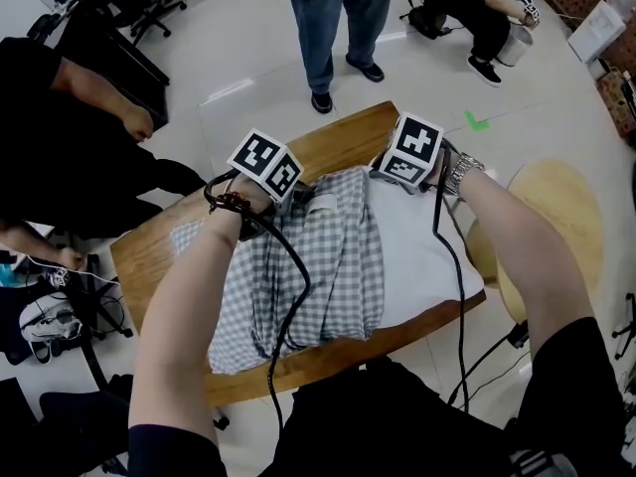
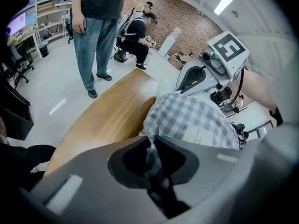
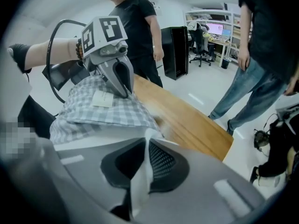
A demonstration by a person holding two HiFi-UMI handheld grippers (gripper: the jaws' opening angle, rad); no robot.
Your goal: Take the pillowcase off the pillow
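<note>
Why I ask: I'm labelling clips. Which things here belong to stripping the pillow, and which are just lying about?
Job in hand:
checked pillowcase, pinched by left gripper
white pillow, pinched by right gripper
wooden table underneath

Lying about:
round wooden stool
black cabinet
office chair

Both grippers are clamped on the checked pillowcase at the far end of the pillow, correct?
Not quite. The left gripper is shut on the checked pillowcase, but the right gripper is shut on the white pillow itself, not the pillowcase. The right gripper view shows white cloth between its jaws.
</note>
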